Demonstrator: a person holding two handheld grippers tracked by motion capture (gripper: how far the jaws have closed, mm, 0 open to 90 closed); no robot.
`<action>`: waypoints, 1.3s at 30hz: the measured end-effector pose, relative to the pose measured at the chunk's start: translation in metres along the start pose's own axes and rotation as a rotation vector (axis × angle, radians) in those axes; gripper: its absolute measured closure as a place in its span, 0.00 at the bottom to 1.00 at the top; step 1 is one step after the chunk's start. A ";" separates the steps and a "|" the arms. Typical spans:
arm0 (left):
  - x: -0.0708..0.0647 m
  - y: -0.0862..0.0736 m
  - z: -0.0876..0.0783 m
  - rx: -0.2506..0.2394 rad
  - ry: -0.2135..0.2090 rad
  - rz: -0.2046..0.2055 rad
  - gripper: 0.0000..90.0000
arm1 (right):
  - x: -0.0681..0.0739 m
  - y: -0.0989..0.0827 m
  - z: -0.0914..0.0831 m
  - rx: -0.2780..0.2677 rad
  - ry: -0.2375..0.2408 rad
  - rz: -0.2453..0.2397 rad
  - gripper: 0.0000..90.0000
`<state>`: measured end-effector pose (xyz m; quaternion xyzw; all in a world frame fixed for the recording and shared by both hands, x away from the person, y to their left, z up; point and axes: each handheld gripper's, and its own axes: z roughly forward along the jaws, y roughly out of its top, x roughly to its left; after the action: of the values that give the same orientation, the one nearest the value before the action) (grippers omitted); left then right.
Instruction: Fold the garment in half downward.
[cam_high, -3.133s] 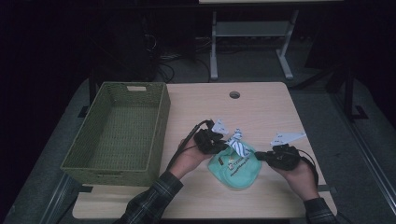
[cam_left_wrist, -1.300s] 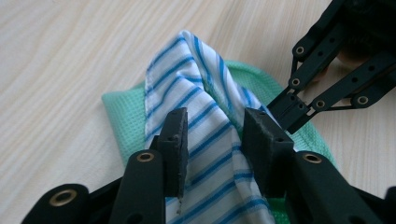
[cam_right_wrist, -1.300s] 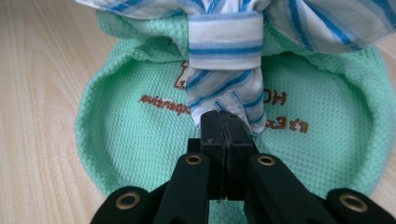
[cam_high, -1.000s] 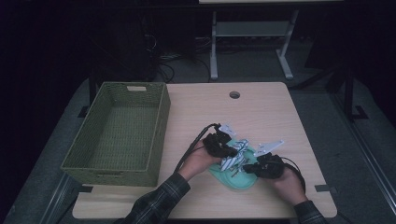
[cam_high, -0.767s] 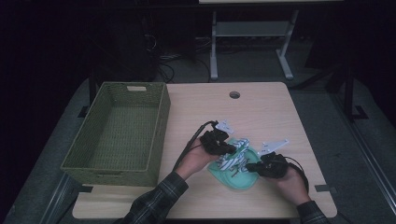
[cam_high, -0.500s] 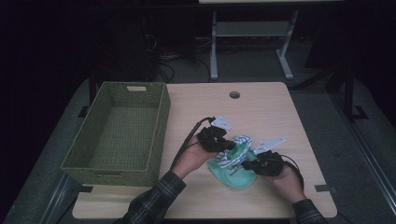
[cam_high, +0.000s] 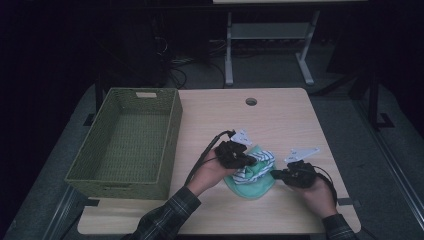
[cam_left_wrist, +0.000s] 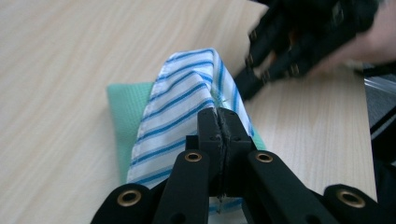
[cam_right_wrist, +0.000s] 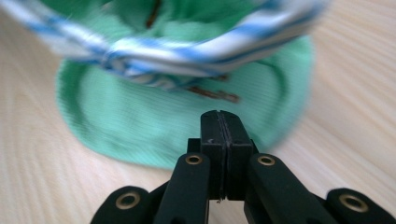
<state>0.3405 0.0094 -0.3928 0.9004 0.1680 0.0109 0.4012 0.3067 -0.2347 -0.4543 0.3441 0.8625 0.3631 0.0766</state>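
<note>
Left tool (cam_left_wrist: 219, 140) hides its pinched cloth (cam_left_wrist: 182, 107) edge.

Wicker basket (cam_high: 127, 142) fills table's (cam_high: 280, 120) left edge, tall walls block low passage there. Crumpled cloth (cam_high: 252, 170) lies near front edge, between left gripper (cam_high: 239, 156) and right gripper (cam_high: 290, 175). Far half and right edge: bare wood, open passage.

A small green knit garment (cam_high: 248, 181) with a blue-and-white striped part (cam_high: 257, 162) is lying crumpled on the table. In the left gripper view the striped fabric (cam_left_wrist: 182, 109) is rising in a fold just ahead of the closed jaws and touching them, the green showing on both sides. In the right gripper view the green cloth (cam_right_wrist: 154, 126) is spreading flat just beyond the closed jaws, the striped band (cam_right_wrist: 187, 56) bunching above it.
</note>
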 end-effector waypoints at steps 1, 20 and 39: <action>-0.001 0.000 0.002 0.004 -0.007 0.002 0.99 | -0.003 -0.001 -0.003 -0.001 -0.009 0.008 0.99; -0.018 -0.016 0.046 0.099 -0.070 0.024 0.80 | -0.020 -0.005 -0.010 -0.019 -0.062 0.030 0.99; 0.010 -0.044 -0.024 0.066 0.108 -0.061 0.91 | -0.003 0.034 -0.003 -0.088 -0.004 -0.050 0.99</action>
<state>0.3338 0.0571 -0.4093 0.9056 0.2168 0.0416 0.3621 0.3263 -0.2216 -0.4291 0.3195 0.8538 0.3980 0.1024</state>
